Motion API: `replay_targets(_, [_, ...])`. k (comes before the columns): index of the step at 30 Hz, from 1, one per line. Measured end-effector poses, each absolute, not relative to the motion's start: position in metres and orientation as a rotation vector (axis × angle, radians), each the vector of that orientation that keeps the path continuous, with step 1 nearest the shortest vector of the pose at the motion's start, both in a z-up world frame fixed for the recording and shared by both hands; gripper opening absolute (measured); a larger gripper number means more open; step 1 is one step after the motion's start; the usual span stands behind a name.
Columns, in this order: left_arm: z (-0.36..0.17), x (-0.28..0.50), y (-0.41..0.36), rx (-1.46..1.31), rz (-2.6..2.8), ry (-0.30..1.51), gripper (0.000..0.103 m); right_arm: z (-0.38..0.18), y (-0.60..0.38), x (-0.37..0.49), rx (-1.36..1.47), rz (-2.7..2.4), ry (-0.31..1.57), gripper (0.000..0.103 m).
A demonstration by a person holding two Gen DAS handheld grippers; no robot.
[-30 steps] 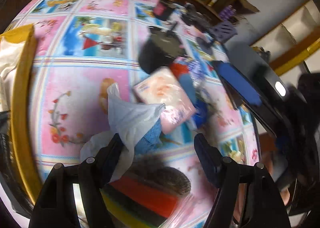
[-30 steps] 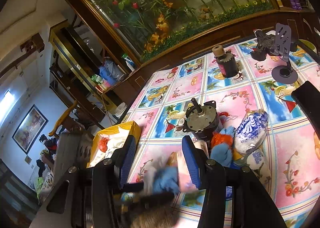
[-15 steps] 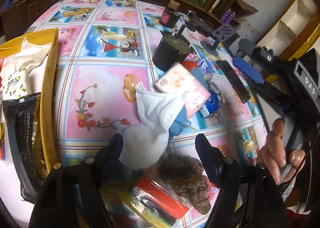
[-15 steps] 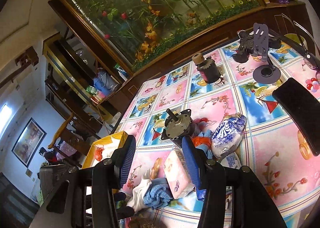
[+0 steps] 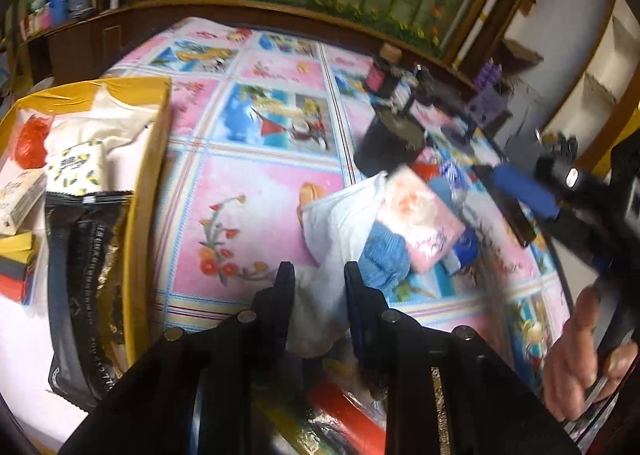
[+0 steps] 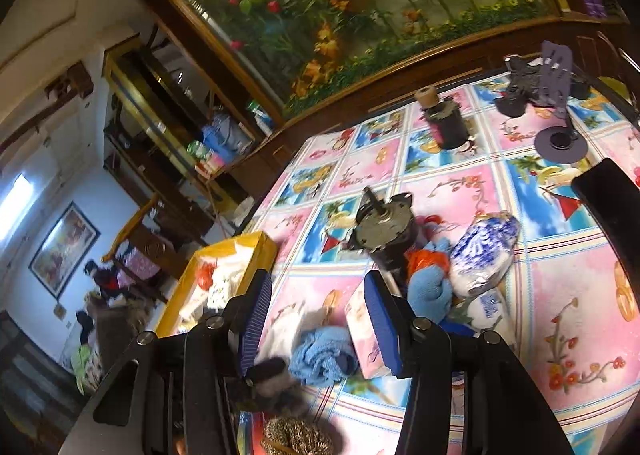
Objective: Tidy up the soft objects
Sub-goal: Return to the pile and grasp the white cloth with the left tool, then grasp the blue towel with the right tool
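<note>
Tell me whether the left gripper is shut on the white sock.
Shut on it: the left gripper has its fingers pinching the white sock bunched between them.

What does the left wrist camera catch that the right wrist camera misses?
Only the left wrist view shows the left gripper shut on the white cloth, plus a bare hand. Only the right wrist view shows the right gripper, jaws apart and empty, and a side room. Both show the yellow box, blue cloth and pink tissue pack.

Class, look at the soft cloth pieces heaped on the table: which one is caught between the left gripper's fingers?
The white cloth: the left gripper is shut on its lower end. The blue knitted cloth beside it lies free.
</note>
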State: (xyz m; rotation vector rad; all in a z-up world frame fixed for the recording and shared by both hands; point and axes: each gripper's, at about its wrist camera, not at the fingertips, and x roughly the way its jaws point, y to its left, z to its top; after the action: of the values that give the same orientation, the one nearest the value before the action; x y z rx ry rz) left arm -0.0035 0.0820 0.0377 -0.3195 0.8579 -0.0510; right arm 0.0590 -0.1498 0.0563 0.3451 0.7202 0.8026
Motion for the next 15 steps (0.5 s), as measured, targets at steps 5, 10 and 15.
replay_targets(5, [0.04,-0.013,0.086,-0.33,-0.006,0.805,0.024,0.041,-0.116,0.052,0.198,0.829,0.778,0.052])
replay_targets(10, [0.03,-0.016,0.082,-0.324,0.02,0.798,0.024,0.03,-0.099,0.048,0.117,0.822,0.799,0.052])
replay_targets(15, [0.023,-0.012,0.082,-0.327,0.019,0.825,0.025,0.023,-0.08,0.045,0.016,0.82,0.804,0.043])
